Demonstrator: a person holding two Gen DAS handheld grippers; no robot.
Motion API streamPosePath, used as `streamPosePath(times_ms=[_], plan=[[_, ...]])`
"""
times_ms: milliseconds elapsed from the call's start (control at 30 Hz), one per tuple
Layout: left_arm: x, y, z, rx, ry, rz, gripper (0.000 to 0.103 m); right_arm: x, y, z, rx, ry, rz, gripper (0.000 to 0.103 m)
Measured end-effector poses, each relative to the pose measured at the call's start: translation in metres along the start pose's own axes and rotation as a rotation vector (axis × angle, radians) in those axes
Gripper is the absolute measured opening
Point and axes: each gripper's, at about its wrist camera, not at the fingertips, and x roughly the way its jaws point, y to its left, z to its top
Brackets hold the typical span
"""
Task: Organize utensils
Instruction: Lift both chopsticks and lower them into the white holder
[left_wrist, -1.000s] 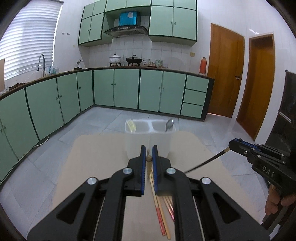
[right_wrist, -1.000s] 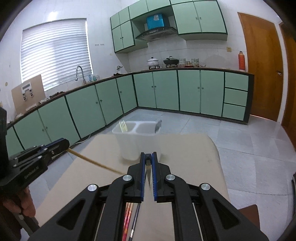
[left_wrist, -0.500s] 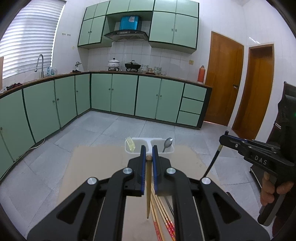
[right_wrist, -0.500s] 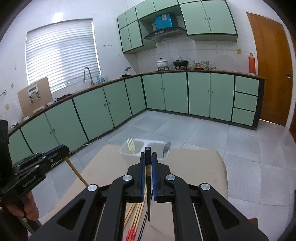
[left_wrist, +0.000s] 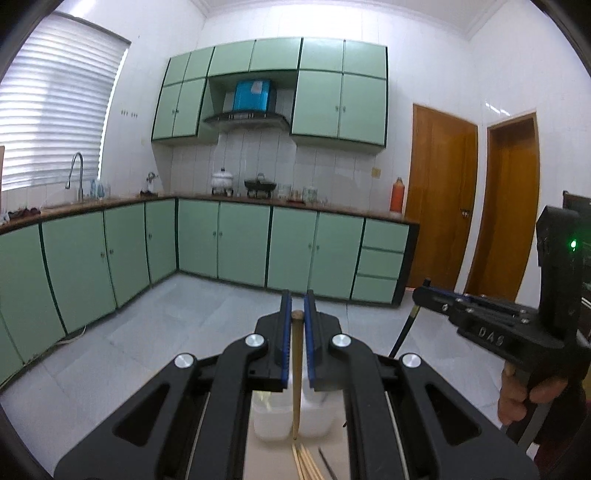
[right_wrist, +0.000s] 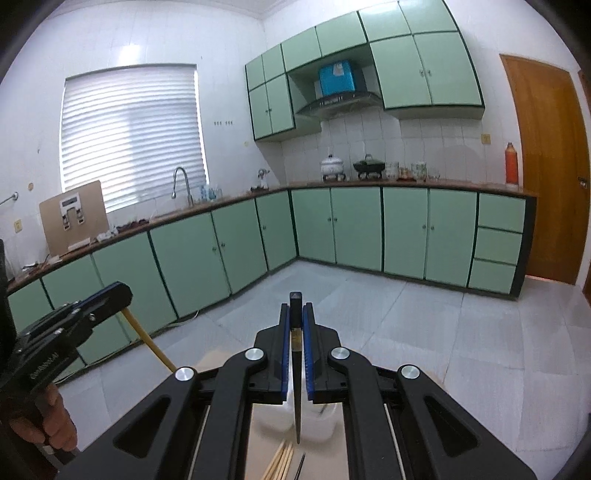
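Observation:
My left gripper (left_wrist: 296, 300) is shut on the top end of a light wooden chopstick (left_wrist: 296, 373), which hangs point down over the white two-part utensil holder (left_wrist: 271, 419). My right gripper (right_wrist: 296, 309) is shut on a black chopstick (right_wrist: 296, 391) that hangs the same way above the holder (right_wrist: 271, 415). Each gripper shows in the other's view: the right gripper (left_wrist: 421, 294) with its black stick (left_wrist: 403, 332), the left gripper (right_wrist: 122, 293) with its wooden stick (right_wrist: 147, 339). Most of the holder is hidden behind the fingers.
Several loose wooden chopsticks (left_wrist: 303, 461) and a black one (right_wrist: 301, 466) lie on the beige table (right_wrist: 216, 360) in front of the holder. A person's hand (left_wrist: 524, 400) grips the right tool. Green cabinets, tiled floor and wooden doors lie beyond.
Both grippers rose well above the table, each carrying its chopstick, which swung from slanting to hanging straight down. The holder sank to the bottom of both views.

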Motion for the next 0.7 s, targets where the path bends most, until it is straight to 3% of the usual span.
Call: streamPosePath(times_ms=[267,700], plan=[[0.050,-0.008,0.018,0.027,-0.048,0.033,0.006,0.046,-0.009,0.019,-0.022,-0.024,-0.031,0.007],[0.109,0.008,-0.032,0.017,0.098,0.061,0.007,0.102,-0.011,-0.032,-0.025,0.126,-0.026,0.007]])
